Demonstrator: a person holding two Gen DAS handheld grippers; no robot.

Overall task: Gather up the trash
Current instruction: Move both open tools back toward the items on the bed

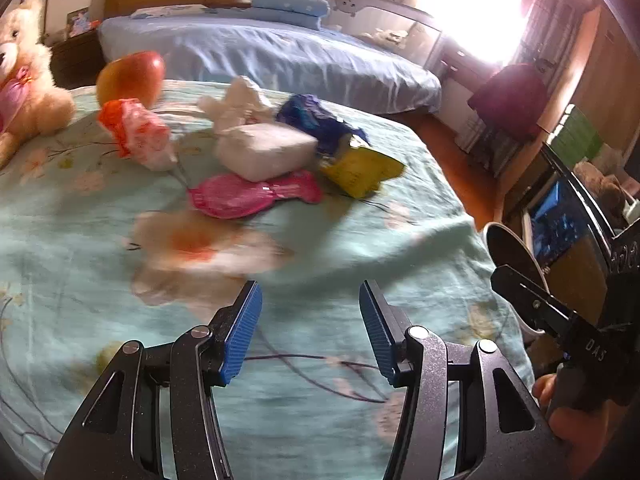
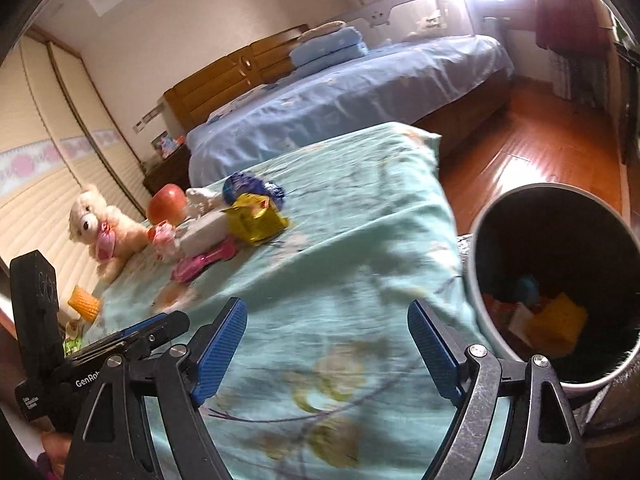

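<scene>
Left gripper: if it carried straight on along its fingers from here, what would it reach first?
Probably the pink wrapper, the nearest piece of the trash pile ahead. The left gripper is open and holds nothing, with only bare floral bedspread between. The white packet sits just behind. Depth is unclear.

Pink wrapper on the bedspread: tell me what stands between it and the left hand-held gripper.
Nothing visible. Bare bedspread lies between the open left hand-held gripper and the pink wrapper. A white packet rests on the wrapper's far edge.
</scene>
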